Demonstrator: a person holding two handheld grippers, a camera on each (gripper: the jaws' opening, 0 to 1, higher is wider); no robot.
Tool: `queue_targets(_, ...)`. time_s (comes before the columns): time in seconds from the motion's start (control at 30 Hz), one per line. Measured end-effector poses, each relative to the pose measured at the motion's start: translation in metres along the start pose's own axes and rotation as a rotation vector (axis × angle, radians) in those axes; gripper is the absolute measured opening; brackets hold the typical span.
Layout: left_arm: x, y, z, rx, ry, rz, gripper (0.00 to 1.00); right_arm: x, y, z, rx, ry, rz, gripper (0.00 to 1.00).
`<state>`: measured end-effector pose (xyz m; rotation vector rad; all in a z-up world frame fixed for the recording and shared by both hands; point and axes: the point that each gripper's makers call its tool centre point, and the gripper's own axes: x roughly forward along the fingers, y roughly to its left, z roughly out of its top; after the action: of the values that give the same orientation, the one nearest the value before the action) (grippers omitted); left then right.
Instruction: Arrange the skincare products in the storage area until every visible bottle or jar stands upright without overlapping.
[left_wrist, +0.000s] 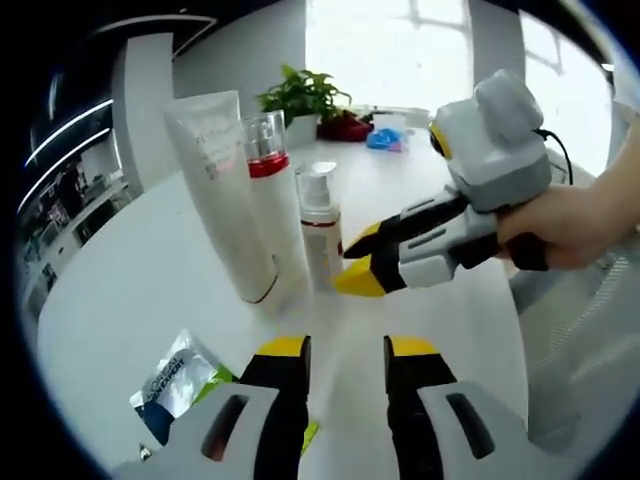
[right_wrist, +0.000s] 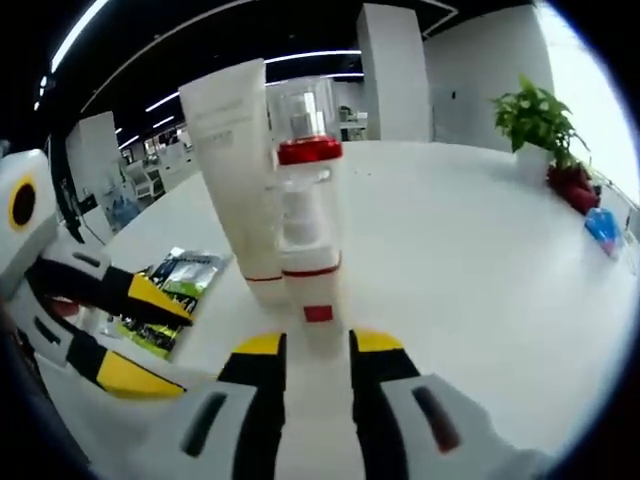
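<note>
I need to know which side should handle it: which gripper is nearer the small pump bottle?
Right. The right gripper has its tips beside the small pump bottle; the left gripper sits further back, nearer the sachet.

White table (left_wrist: 130, 290) with upright tube (left_wrist: 222, 190), two bottles (left_wrist: 275, 200), sachet (left_wrist: 180, 385), plant (left_wrist: 305, 95).

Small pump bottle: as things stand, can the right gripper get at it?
Probably yes. In the right gripper view the small pump bottle stands upright straight ahead of the open right gripper, nothing between them. The tall red-collared bottle and the white tube stand close behind it, leaving little room.
</note>
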<state>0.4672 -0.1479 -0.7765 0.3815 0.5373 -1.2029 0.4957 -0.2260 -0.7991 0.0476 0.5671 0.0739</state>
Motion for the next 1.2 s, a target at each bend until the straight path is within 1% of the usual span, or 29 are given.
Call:
queue_targets(0.27, -0.018, -0.004, 0.001, -0.04, -0.006, 0.022, 0.32, -0.017, 0.017, 0.003, -0.043, -0.013, 0.082, 0.39)
queue_targets(0.5, -0.033, -0.005, -0.005, -0.111, -0.011, 0.04, 0.44, -0.032, 0.026, 0.001, -0.062, -0.003, 0.124, 0.45)
queue_targets(0.7, -0.049, -0.007, -0.012, -0.161, -0.008, 0.075, 0.49, -0.045, 0.039, 0.003, -0.089, -0.004, 0.18, 0.54)
queue_targets(0.83, -0.058, -0.01, -0.018, -0.185, -0.007, 0.098, 0.52, -0.052, 0.046, 0.004, -0.102, 0.0, 0.2, 0.57)
queue_targets(0.9, -0.063, -0.013, -0.022, -0.214, -0.003, 0.109, 0.54, -0.056, 0.048, 0.004, -0.108, 0.0, 0.21, 0.59)
queue_targets(0.97, -0.069, -0.015, -0.026, -0.263, 0.003, 0.119, 0.59, -0.061, 0.051, 0.004, -0.117, 0.002, 0.221, 0.59)
queue_targets(1.03, -0.074, -0.017, -0.028, -0.28, 0.008, 0.131, 0.64, -0.066, 0.052, 0.005, -0.124, 0.003, 0.231, 0.61)
queue_targets(1.2, -0.089, -0.022, -0.03, -0.307, -0.008, 0.157, 0.67, -0.079, 0.053, 0.008, -0.134, -0.007, 0.26, 0.67)
